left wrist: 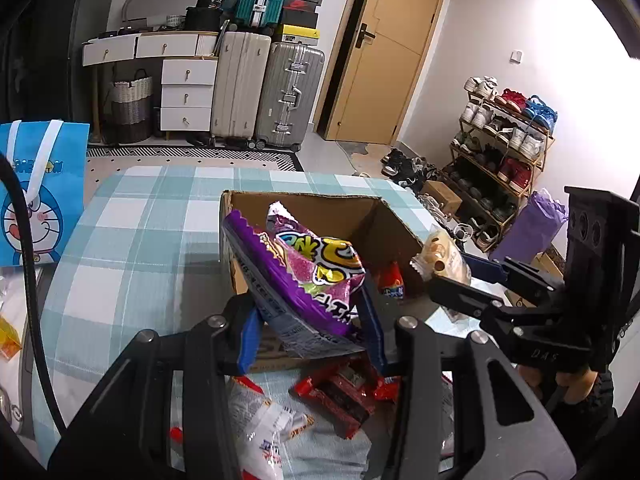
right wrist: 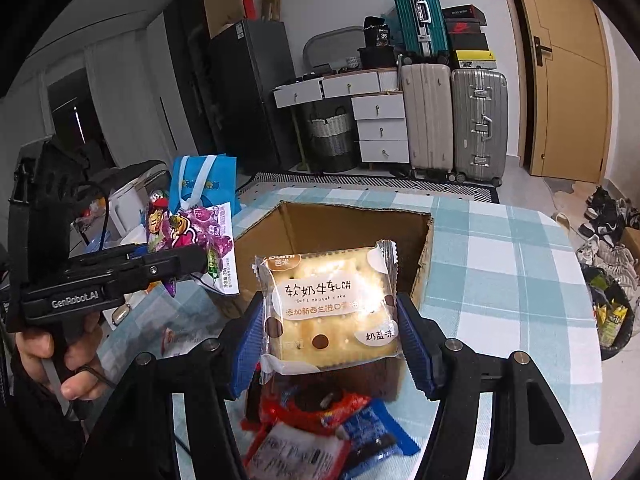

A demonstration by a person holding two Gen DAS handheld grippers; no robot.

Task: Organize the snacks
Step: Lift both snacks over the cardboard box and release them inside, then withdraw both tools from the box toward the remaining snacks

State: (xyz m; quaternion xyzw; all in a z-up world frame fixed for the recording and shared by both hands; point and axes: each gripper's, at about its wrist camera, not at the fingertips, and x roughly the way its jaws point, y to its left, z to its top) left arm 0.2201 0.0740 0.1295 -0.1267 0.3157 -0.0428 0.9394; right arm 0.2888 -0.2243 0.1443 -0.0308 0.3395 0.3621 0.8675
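Two snacks are up in the air right now, one in each gripper. The left gripper (left wrist: pixel 310 316) has its jaws pressed tight on a purple bag (left wrist: pixel 304 276). It pinches only the low end of the bag, and the rest sticks up and leans over the near left corner of the box (left wrist: pixel 304 204). The right gripper (right wrist: pixel 334 344) has its jaws squeezed on the two sides of a cracker pack (right wrist: pixel 330 304). That pack hangs in front of the near edge of the box, not quite over the hole.

Inside the box I can see one red snack (left wrist: pixel 391 280) at the bottom. More snacks lie on the table (left wrist: pixel 132 216) close by, like a red pack (right wrist: pixel 304 404), a blue pack (right wrist: pixel 372 432) and a white pack (left wrist: pixel 268 420).

What could go wrong? The purple bag is floppy and shiny. It is held by one end, so it could slip out, or it could tip and land on the table if it is let go too soon. It should be well over the hole first.

The cracker pack is fat and soft. A hard squeeze could crack the crackers. Its shiny wrapper could also slide down between the pads.

Both grippers are near each other and aim for the same box. They could bump, or one could knock the thin box wall and push the box across the cloth. Going one at a time looks safer to me.
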